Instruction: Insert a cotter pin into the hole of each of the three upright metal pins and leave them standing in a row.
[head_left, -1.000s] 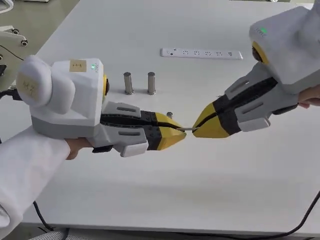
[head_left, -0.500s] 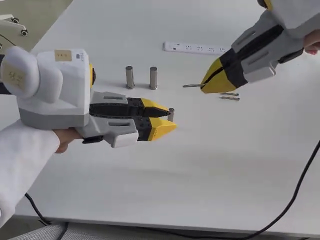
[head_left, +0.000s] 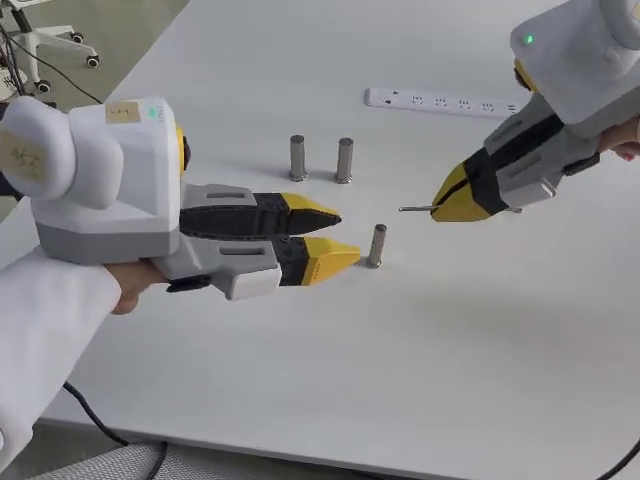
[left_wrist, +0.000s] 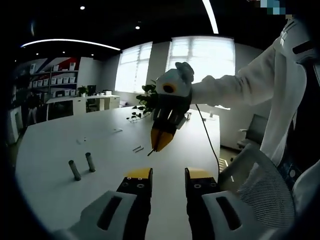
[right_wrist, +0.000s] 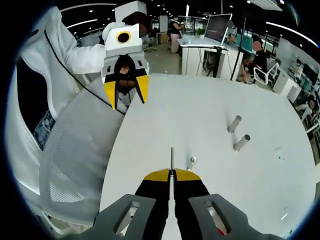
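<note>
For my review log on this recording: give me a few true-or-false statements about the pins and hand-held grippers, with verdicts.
1. The right hand-held gripper is shut on a cotter pin. True.
2. The left hand-held gripper is holding something. False: its jaws are open and empty.
3. Three metal pins stand upright on the table. True.
4. The three form one straight row. False: one stands apart, nearer the person than the other two.

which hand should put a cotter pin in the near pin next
Right, probably. The right hand-held gripper is shut on a cotter pin pointing toward the near pin; the left hand-held gripper is open and empty beside it.
</note>
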